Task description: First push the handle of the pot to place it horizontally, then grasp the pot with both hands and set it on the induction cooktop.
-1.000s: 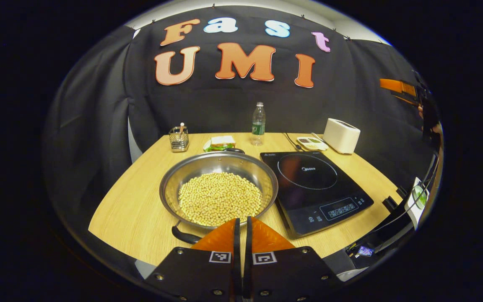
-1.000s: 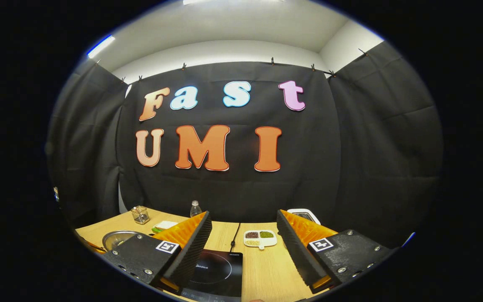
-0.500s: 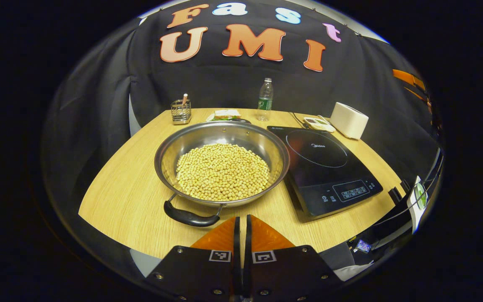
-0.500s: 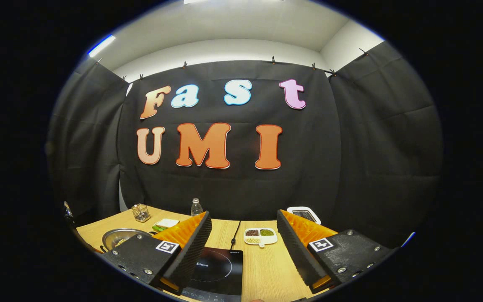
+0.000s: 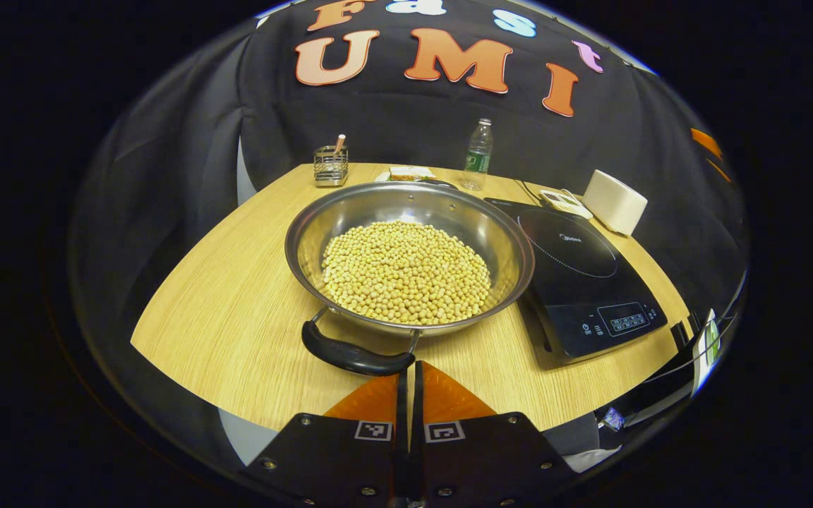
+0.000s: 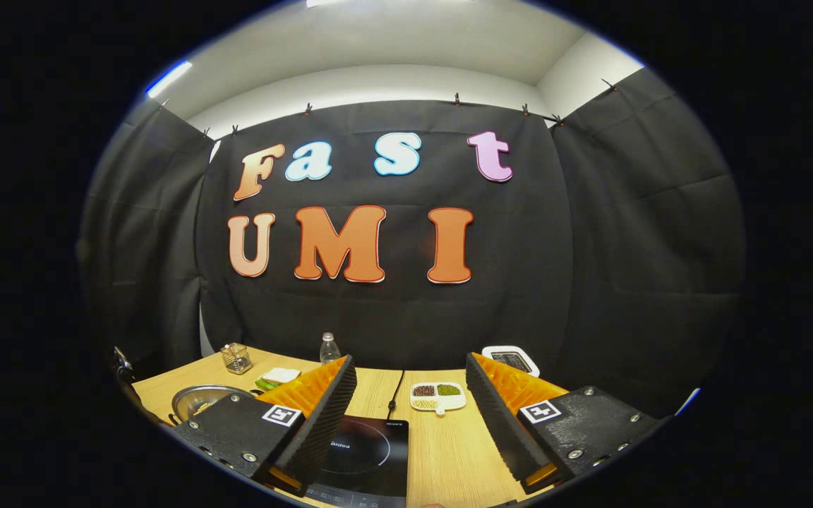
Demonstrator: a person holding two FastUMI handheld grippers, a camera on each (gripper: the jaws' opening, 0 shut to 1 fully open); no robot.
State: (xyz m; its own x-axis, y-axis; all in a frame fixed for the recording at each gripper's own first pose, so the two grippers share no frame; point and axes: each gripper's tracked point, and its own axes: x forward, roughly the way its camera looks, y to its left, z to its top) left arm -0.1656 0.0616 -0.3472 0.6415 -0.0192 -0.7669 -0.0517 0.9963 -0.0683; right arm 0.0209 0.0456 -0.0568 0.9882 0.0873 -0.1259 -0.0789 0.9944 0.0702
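A wide steel pot (image 5: pixel 406 212) holding yellow beans (image 5: pixel 406 271) sits on the wooden table (image 5: pixel 223 296). Its near black handle (image 5: pixel 353 355) points toward me, and a far handle (image 5: pixel 438 183) peeks over the back rim. My left gripper (image 5: pixel 408 374) is shut with nothing in it, its tips just right of and touching or nearly touching the near handle. The black induction cooktop (image 5: pixel 579 275) lies right of the pot. In the right gripper view my right gripper (image 6: pixel 410 402) hangs open above the cooktop (image 6: pixel 368 451), with the pot (image 6: pixel 198 401) low at the left.
At the table's back stand a wire holder (image 5: pixel 330 166), a sandwich plate (image 5: pixel 410 173), a water bottle (image 5: pixel 478 155), a white toaster (image 5: pixel 615 202) and a small divided dish (image 6: pixel 438 396). A cable (image 6: pixel 396 391) runs to the cooktop. The table edge is close below my left gripper.
My left gripper has dropped and moved in toward the pot's near handle, which now lies right at its tips. The right gripper has barely moved.
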